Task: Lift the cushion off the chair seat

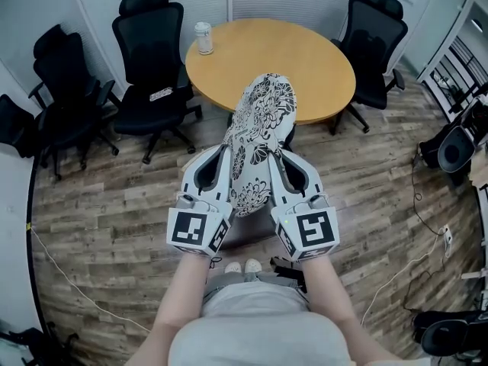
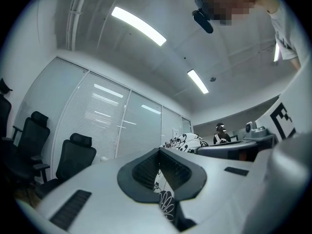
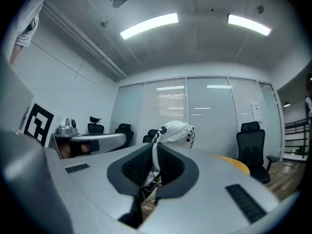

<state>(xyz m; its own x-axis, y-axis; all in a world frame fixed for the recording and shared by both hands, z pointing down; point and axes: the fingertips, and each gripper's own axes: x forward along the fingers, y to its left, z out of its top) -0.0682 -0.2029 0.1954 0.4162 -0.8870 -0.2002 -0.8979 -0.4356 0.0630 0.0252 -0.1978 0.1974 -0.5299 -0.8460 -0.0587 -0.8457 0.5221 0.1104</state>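
Observation:
The cushion (image 1: pixel 259 139), white with a black flower print, hangs in the air between my two grippers in the head view, in front of the round table. My left gripper (image 1: pixel 226 152) is shut on its left edge and my right gripper (image 1: pixel 280 157) on its right edge. In the left gripper view the printed fabric (image 2: pixel 165 186) is pinched between the jaws of the left gripper (image 2: pixel 158 172). The right gripper view shows the cushion's fabric (image 3: pixel 155 162) running up out of the right gripper (image 3: pixel 154 172). The chair seat is hidden under the cushion and grippers.
A round wooden table (image 1: pixel 313 67) stands just behind the cushion with a glass jar (image 1: pixel 204 38) on it. Black office chairs (image 1: pixel 152 75) stand at the left and another (image 1: pixel 375 44) at the right. Cables (image 1: pixel 412 265) run over the wooden floor.

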